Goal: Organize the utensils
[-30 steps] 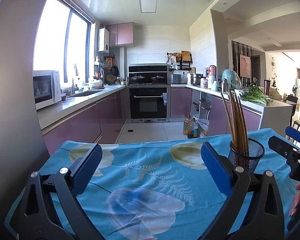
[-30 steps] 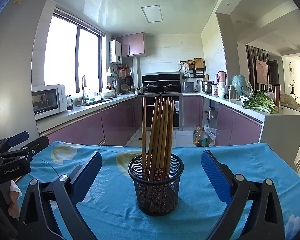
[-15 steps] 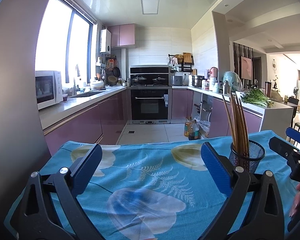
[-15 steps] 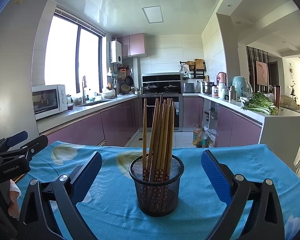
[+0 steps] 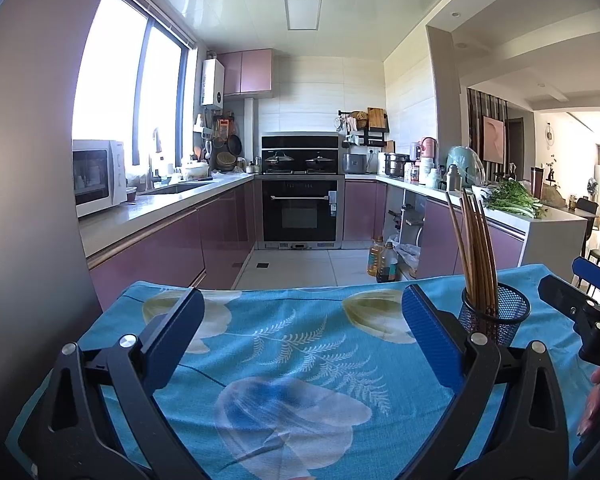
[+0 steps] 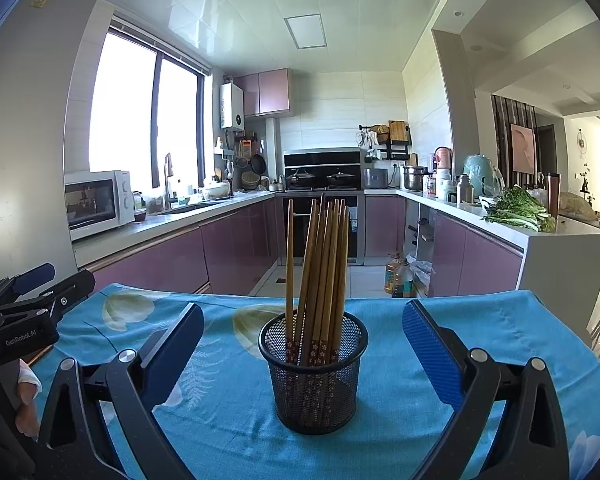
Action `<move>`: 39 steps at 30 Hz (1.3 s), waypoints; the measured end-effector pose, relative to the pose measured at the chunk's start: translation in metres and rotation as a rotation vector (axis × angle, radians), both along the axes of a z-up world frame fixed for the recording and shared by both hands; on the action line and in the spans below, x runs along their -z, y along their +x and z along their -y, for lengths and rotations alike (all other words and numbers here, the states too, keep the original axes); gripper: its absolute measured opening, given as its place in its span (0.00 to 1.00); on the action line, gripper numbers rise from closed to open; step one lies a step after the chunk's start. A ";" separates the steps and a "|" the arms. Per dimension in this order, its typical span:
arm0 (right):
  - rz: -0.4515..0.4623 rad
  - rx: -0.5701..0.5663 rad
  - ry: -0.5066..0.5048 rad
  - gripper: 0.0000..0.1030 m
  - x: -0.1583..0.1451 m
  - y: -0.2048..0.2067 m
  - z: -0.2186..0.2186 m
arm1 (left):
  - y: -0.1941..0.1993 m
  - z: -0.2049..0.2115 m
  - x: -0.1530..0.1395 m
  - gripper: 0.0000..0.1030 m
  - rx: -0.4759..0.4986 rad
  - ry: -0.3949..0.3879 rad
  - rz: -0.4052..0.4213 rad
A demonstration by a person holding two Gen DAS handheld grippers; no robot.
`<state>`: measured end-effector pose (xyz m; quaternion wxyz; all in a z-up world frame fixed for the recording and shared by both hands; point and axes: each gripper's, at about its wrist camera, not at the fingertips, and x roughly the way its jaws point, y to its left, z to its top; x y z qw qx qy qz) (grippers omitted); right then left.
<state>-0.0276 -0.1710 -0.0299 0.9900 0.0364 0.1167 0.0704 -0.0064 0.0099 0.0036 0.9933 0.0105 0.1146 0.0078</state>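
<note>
A black mesh cup [image 6: 313, 368] stands upright on the blue floral tablecloth [image 6: 236, 420], holding several wooden chopsticks [image 6: 320, 256]. My right gripper [image 6: 303, 344] is open and empty, its blue pads on either side of the cup, a little short of it. My left gripper [image 5: 298, 332] is open and empty over bare cloth; the cup [image 5: 494, 314] and chopsticks [image 5: 474, 248] sit to its right. The right gripper also shows at the left wrist view's right edge [image 5: 580, 300], and the left gripper at the right wrist view's left edge [image 6: 36, 292].
The table's far edge [image 5: 300, 289] drops to the kitchen floor. A grey wall or fridge side [image 5: 24, 200] stands close on the left. A white counter with greens [image 6: 516, 210] is behind on the right. Oil bottles [image 6: 396, 276] stand on the floor.
Both views have tilted slightly, so the kitchen sits a little lower in frame. The cup and chopsticks have not moved. Both grippers remain open.
</note>
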 end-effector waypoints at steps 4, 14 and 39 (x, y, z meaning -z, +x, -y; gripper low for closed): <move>-0.003 0.000 0.001 0.93 0.000 0.001 0.000 | 0.000 0.000 -0.001 0.95 -0.005 -0.003 0.004; 0.001 0.005 0.006 0.93 0.002 0.004 0.002 | -0.002 0.005 0.000 0.95 -0.017 0.010 0.025; 0.011 0.012 0.008 0.93 0.002 0.003 0.000 | -0.002 0.008 0.003 0.94 -0.016 0.019 0.037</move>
